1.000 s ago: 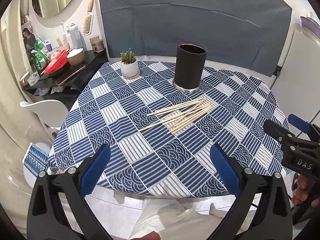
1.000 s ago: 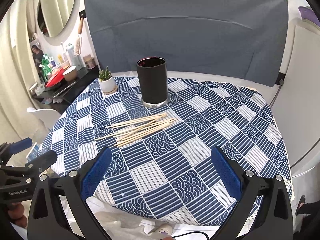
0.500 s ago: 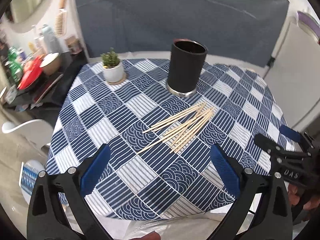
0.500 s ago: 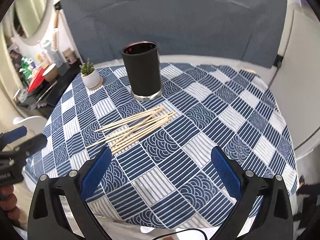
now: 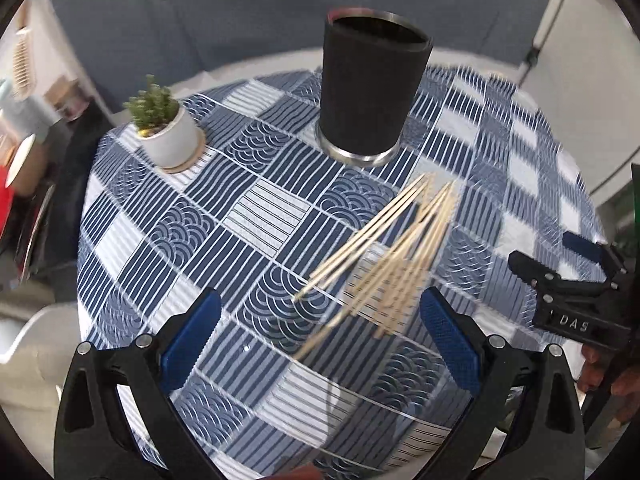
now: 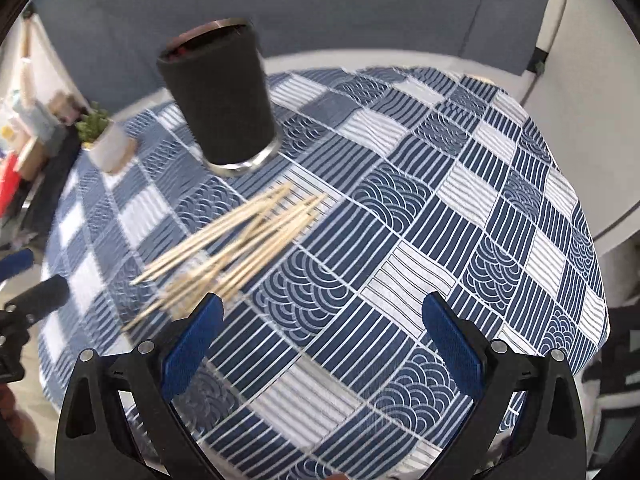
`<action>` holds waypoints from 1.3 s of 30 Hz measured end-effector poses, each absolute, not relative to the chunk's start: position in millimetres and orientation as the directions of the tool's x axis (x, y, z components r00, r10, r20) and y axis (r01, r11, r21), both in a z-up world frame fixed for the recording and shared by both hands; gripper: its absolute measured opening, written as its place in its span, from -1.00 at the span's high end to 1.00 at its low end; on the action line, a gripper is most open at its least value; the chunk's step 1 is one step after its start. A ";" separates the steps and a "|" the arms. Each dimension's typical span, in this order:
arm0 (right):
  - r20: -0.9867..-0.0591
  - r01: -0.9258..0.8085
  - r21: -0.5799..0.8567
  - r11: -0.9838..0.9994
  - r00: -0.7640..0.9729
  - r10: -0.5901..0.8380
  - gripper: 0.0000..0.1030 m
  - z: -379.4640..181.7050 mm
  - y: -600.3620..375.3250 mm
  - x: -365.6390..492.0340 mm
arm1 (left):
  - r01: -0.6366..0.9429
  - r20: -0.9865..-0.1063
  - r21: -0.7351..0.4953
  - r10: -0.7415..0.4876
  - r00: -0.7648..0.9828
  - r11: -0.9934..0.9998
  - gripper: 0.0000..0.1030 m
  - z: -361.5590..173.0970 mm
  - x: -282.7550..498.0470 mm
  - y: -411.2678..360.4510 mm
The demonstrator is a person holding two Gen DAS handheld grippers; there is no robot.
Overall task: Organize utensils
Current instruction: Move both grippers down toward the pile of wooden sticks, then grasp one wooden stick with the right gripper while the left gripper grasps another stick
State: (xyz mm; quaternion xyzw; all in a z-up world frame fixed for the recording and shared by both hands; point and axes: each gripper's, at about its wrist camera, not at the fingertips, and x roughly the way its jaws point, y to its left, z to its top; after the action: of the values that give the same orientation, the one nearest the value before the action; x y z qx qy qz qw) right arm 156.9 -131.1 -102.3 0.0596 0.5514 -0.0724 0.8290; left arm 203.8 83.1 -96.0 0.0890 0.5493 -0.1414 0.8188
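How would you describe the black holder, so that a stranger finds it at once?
Start at the table with the blue and white patterned cloth. Toward its far side stands the black holder, an upright cylinder with a metal rim and base. Unlike the small white plant pot to its left and the wooden chopsticks lying before it, it is tall and dark.

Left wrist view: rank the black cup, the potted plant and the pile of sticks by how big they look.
1. black cup, though nearest-looking bulk is close to the pile's.
2. pile of sticks, long but thin; spread rivals the cup, so unsure.
3. potted plant, clearly smallest.
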 end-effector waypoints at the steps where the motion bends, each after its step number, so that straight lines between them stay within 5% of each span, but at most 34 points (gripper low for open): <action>1: -0.930 0.198 0.010 0.980 0.362 -0.064 -0.85 -111.8 -131.6 162.5 | 0.342 -0.930 -0.008 -0.133 0.342 0.940 -0.89 -103.4 211.1 82.1; 14: -0.973 0.333 -0.006 0.943 0.217 -0.083 -0.85 -186.7 -131.9 211.3 | 0.527 -0.951 0.061 -0.110 0.288 0.848 -0.89 -172.6 287.6 41.5; 39: -0.979 0.433 0.002 0.901 0.183 -0.086 -0.88 -208.5 -132.1 223.0 | 0.626 -0.976 -0.021 -0.151 0.156 0.779 -0.89 -208.3 335.5 28.5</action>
State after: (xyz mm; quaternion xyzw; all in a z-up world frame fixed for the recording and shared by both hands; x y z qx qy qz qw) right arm 223.0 -132.1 -208.5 0.1411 0.6157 -0.1715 0.7561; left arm 335.5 28.5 -208.3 0.2002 0.5931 -0.2650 0.7334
